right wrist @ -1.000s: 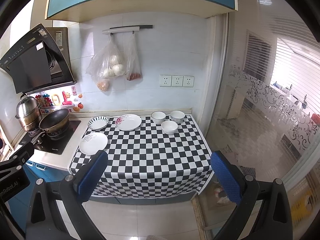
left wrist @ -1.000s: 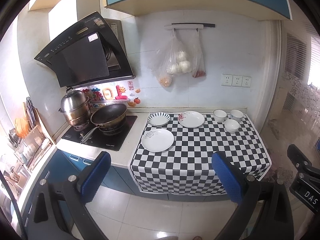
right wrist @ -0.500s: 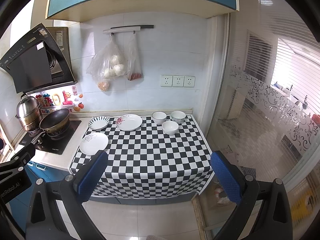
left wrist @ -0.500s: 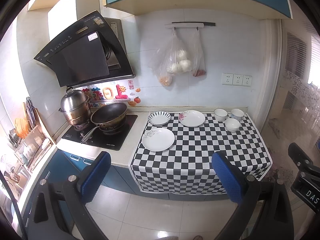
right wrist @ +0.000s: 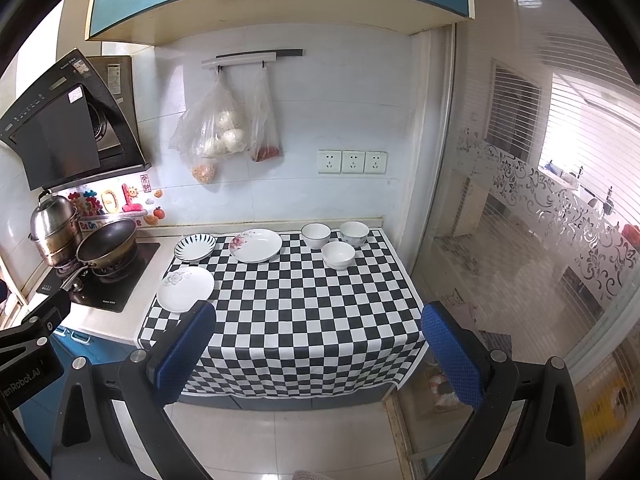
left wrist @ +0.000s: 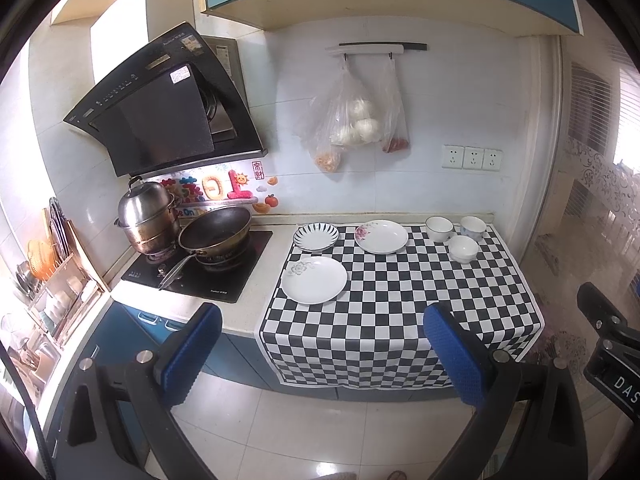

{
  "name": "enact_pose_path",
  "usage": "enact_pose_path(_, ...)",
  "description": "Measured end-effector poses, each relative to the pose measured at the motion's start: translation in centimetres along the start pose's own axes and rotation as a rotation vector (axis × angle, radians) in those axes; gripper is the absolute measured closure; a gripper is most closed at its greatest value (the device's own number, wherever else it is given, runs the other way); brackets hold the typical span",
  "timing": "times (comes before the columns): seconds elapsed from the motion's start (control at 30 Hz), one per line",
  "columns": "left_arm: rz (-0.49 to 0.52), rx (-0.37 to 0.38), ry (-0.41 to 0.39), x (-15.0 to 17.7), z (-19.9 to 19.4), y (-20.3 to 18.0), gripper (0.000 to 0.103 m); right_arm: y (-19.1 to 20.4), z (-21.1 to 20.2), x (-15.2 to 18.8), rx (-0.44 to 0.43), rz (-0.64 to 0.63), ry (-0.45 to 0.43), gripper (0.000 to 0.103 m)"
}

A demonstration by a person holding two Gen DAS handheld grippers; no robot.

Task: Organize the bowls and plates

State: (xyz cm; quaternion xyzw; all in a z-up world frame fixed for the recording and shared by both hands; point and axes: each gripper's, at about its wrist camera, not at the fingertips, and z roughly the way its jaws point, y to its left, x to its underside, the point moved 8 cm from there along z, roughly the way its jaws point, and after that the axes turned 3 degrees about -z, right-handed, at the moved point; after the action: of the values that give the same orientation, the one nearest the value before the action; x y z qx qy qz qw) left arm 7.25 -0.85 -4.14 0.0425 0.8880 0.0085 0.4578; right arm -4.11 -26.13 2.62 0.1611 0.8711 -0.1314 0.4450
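Observation:
On the checkered cloth (left wrist: 400, 304) lie three plates: a plain white plate (left wrist: 314, 280) at front left, a striped plate (left wrist: 316, 237) behind it, and a flowered plate (left wrist: 381, 236) at back centre. Three white bowls (left wrist: 463, 249) cluster at back right. In the right wrist view the same white plate (right wrist: 185, 289), striped plate (right wrist: 195, 246), flowered plate (right wrist: 256, 245) and bowls (right wrist: 338, 255) show. My left gripper (left wrist: 320, 354) and right gripper (right wrist: 316, 350) are both open and empty, held back from the counter's front edge.
A stove (left wrist: 200, 268) with a wok (left wrist: 216, 232) and steel pot (left wrist: 146, 216) stands left of the cloth. A dish rack (left wrist: 48, 280) is at far left. Bags (left wrist: 352, 120) hang on the wall. A glass partition (right wrist: 540, 220) bounds the right.
Both grippers have drifted slightly closer to the counter. Nothing on the counter has moved.

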Motion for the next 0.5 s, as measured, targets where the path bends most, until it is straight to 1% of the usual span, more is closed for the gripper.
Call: enact_pose_path(0.5, 0.005, -0.004, 0.015, 0.08, 0.94, 0.22, 0.0, -0.18, 0.65, 0.2, -0.006, 0.005, 0.015, 0.0)
